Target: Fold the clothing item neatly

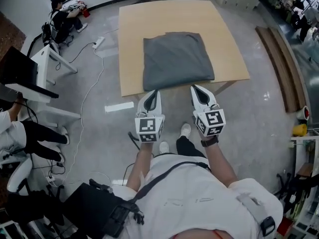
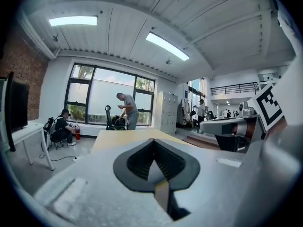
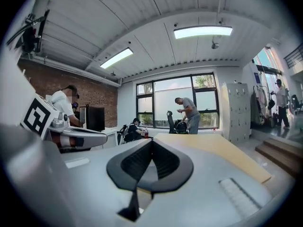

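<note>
The grey clothing item (image 1: 177, 59) lies flat on the desk (image 1: 134, 24), in the half of the desk nearer to the person. It already has a compact, almost square shape. Its near border runs parallel to the near edge of the desk and stops just short of it.

Both tools hang off the desk, just outside that near edge, and point towards it. The left hand-held gripper (image 1: 152, 92) faces the near-left corner of the cloth, and the right hand-held gripper (image 1: 195, 88) faces the near-right corner. They are about equally near, so neither hand has the advantage.

In each gripper view the jaws are pressed together with nothing between them, both on the left (image 2: 154, 148) and on the right (image 3: 152, 145). Those views do not show the cloth, probably because the jaws cover it.

I judge that any further fold must begin with a reach forward over the near edge of the desk.
</note>
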Motion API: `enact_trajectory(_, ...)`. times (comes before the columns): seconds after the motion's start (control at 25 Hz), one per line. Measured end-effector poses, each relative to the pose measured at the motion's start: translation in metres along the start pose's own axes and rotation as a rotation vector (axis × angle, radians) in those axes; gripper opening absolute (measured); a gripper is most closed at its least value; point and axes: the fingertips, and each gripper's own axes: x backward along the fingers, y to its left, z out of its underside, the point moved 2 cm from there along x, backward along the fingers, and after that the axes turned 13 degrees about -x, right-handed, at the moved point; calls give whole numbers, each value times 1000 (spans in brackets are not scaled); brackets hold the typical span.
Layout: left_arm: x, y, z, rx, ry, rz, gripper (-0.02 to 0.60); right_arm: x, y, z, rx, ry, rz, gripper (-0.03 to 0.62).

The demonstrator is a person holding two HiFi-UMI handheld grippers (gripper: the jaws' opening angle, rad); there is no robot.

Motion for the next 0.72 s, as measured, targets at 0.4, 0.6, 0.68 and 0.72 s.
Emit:
enact_trajectory(0.4, 17, 20, 5, 10, -15, 2, 0, 4, 29, 4, 4, -7, -9, 6)
enact_trajectory(0.6, 11, 14, -9, -6, -23, -27, 0, 2, 11, -8, -11, -21, -13, 6)
enact_trajectory(0.68, 10, 14, -11, -7, -19, -29, 0, 2, 10, -11, -12, -23, -18, 6)
enact_trajectory(0.72, 10, 14, -11, -7, -17, -31, 0, 2, 11, -12, -12, -25, -22, 6)
